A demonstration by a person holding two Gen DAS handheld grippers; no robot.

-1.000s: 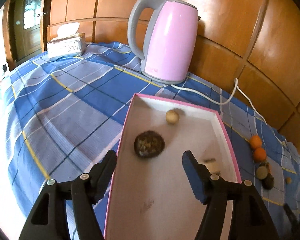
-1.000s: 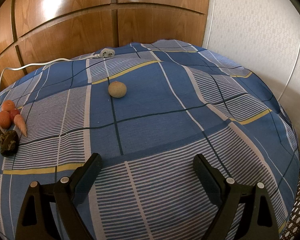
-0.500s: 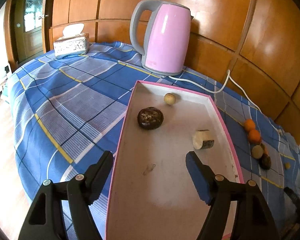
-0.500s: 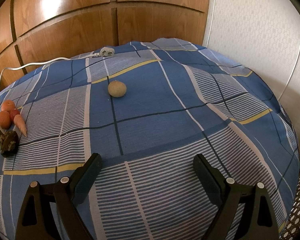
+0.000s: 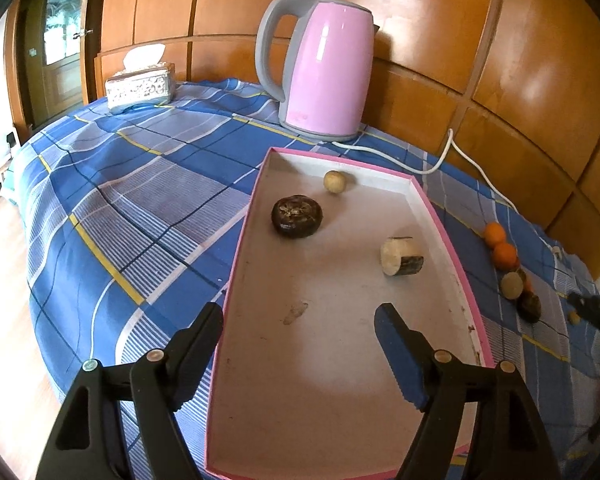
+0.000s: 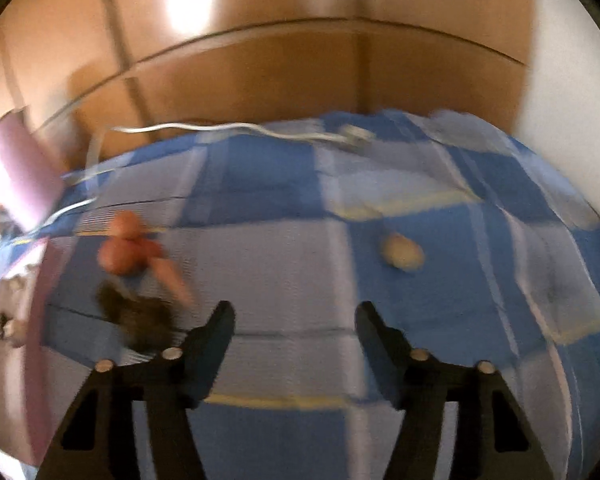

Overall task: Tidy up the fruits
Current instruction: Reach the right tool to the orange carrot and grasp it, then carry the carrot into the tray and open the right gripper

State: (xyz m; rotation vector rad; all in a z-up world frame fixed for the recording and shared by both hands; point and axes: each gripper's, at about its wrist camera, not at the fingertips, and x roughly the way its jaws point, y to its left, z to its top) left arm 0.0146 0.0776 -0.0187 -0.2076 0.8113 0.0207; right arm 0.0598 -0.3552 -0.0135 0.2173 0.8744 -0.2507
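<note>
Glossy pink plastic on the kettle [image 5: 327, 70], its grey handle more matt, catching a bright streak of light. Behind the kettle, varnished wood panelling [image 5: 432, 8] shines like lacquer. Under it, a woven checked cloth [image 5: 140, 184] lies soft and matt, faintly creased. In front of the kettle, the pink-edged box [image 5: 456, 276] looks like dull cardboard, its pale floor scuffed and stained. Inside, the dark fruit [image 5: 296, 216] has a rough, wrinkled skin. The left tongs [image 5: 300, 332] are matt black plastic, one pad ribbed blue.

oranges [image 5: 499, 246]: 2 | kettle [image 5: 328, 70]: 1 | tissue box [image 5: 140, 86]: 1 | tray [image 5: 236, 264]: 1
</note>
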